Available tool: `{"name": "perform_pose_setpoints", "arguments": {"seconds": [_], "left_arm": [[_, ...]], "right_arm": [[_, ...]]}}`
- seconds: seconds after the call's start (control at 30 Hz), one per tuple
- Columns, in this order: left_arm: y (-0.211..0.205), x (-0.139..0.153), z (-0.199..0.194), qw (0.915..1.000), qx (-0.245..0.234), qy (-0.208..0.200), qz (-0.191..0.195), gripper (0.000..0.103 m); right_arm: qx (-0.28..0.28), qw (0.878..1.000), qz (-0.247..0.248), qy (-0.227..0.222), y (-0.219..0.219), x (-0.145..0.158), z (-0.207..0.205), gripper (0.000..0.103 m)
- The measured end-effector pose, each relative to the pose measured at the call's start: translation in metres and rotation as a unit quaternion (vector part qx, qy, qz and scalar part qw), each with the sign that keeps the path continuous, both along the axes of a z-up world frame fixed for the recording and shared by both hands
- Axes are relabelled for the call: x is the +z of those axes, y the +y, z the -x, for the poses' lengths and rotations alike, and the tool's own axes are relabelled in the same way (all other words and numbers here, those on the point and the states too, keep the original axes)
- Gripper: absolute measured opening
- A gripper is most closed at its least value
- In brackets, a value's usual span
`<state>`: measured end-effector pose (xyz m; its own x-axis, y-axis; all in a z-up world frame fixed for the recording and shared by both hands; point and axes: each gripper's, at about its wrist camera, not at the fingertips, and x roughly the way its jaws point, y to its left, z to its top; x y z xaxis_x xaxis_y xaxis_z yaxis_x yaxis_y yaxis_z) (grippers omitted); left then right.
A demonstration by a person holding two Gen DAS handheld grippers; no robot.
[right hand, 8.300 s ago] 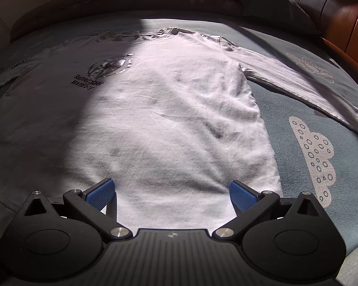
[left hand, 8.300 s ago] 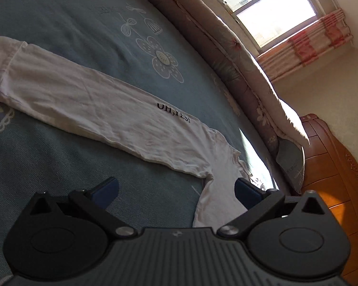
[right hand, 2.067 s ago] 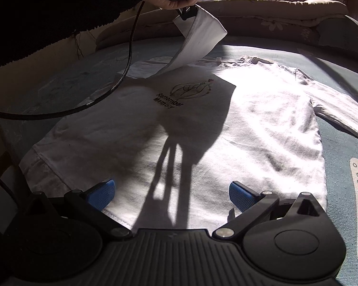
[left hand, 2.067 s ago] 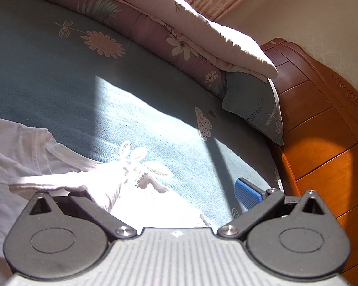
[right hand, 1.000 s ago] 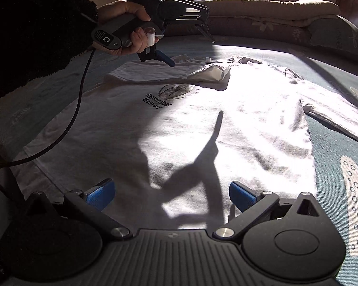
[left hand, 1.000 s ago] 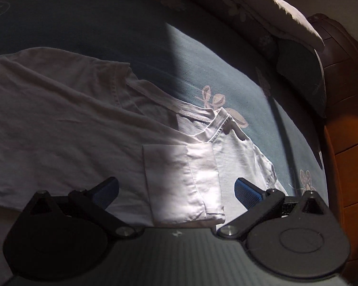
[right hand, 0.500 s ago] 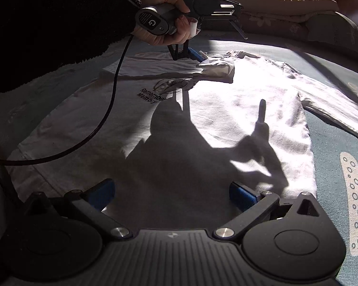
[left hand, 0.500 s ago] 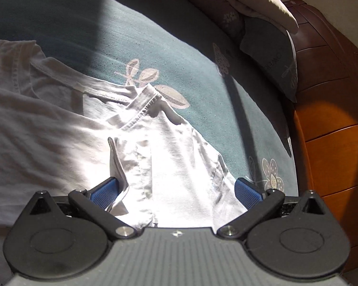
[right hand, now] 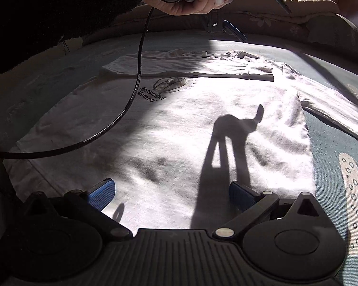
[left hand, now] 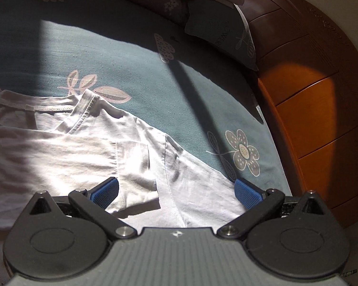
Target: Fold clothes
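Left hand-held gripper [left hand: 176,190] gapes above shirt [right hand: 179,131] — sleeve [left hand: 136,164] folded across

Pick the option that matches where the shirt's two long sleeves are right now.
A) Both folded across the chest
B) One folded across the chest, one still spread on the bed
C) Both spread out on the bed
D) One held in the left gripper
B: one sleeve lies folded across the white shirt above its print, while the other sleeve stretches out onto the bed sheet.
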<state>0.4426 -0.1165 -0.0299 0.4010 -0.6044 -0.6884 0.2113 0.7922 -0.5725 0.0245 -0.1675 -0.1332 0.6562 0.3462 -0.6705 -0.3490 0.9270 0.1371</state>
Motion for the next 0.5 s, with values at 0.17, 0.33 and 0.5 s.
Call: {"name": "perform_pose_setpoints", "arguments": {"seconds": [0.17,0.33,0.5], "left_arm": [[0.088,-0.001,0.018,0.9952,0.086,-0.017,-0.042,0.102],[0.178,-0.01,0.043,0.9837,0.175,-0.02,-0.036,0.102],[0.242,-0.043,0.055,0.97,0.243,-0.001,0.011,0.102]], "right_arm": [[-0.001,1.0,0.011,-0.003,0.002,-0.003,0.0,0.103],[0.001,0.999,0.039,-0.013,0.008,-0.006,0.002,0.103],[0.0,0.998,0.066,-0.023,0.014,-0.01,0.003,0.103]]}}
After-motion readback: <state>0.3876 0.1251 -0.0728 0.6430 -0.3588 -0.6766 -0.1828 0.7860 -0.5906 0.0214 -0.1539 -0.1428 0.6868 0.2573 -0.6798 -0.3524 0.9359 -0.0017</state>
